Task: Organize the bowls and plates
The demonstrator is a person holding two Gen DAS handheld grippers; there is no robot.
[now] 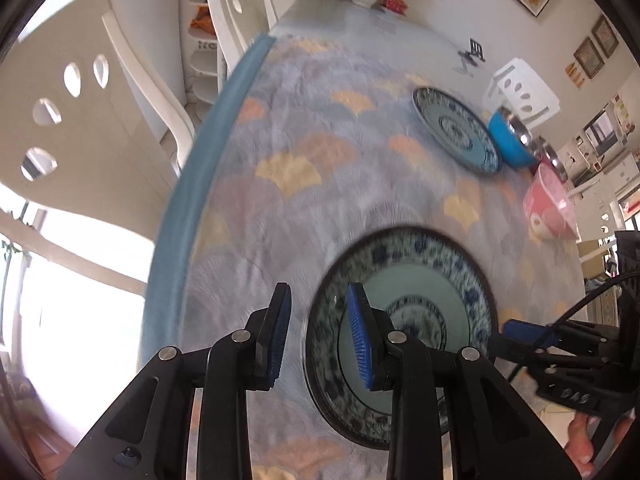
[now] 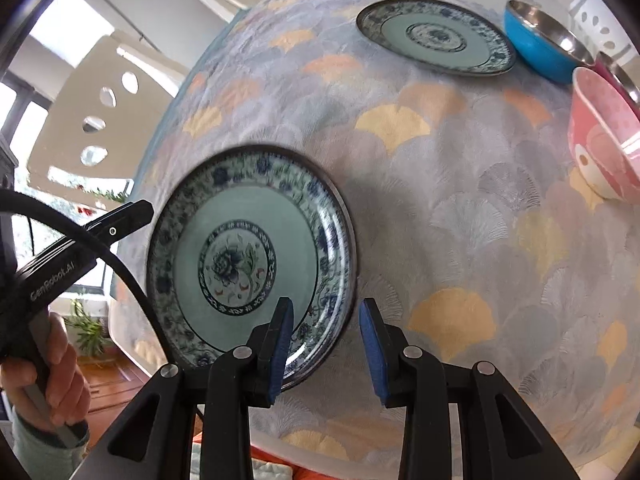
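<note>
Both grippers (image 1: 320, 332) (image 2: 326, 344) straddle near plate's (image 2: 248, 256) rim, unclamped.

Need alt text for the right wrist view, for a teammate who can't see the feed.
The right tool hovers with open, empty jaws over the rim of the near plate, which lies flat on a fan-patterned tablecloth. Farther back sit a matching plate, a blue bowl and a pink bowl.

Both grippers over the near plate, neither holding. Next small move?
Probably lower the left gripper so its open jaws straddle the near plate at its rim, then close. The plate lies flat on the tablecloth; the far plate looks like the stacking target.
</note>
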